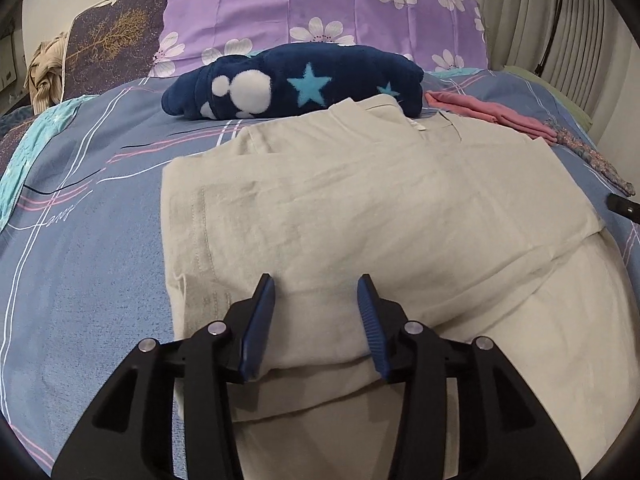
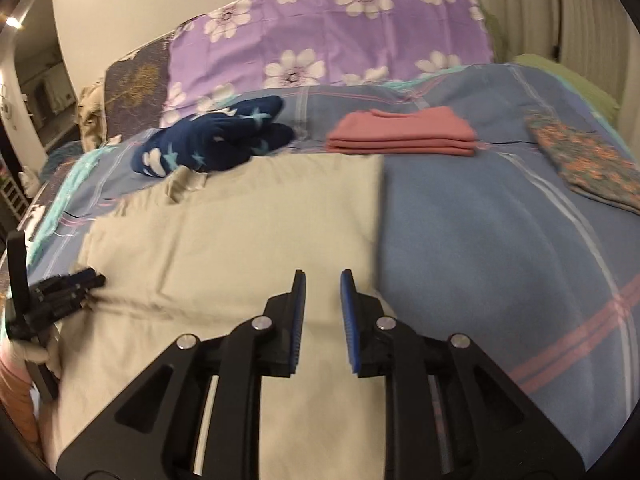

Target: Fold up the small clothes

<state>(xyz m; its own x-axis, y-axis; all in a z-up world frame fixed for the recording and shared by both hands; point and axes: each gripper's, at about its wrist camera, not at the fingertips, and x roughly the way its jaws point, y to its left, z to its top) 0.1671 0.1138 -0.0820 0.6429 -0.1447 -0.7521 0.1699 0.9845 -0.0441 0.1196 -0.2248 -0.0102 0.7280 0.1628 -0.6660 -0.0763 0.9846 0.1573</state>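
Observation:
A beige garment (image 1: 360, 208) lies partly folded on the blue bedspread (image 1: 88, 248); it also shows in the right wrist view (image 2: 248, 232). My left gripper (image 1: 316, 284) is open and empty, hovering over the garment's near left part. My right gripper (image 2: 322, 276) is open and empty over the garment's right edge. The left gripper shows at the left edge of the right wrist view (image 2: 80, 284), low over the garment's left side.
A navy star-print fleece (image 1: 296, 84) lies behind the garment. A folded pink garment (image 2: 400, 134) and a floral cloth (image 2: 588, 160) lie at the back right. A purple flowered pillow (image 1: 320, 12) stands at the head of the bed.

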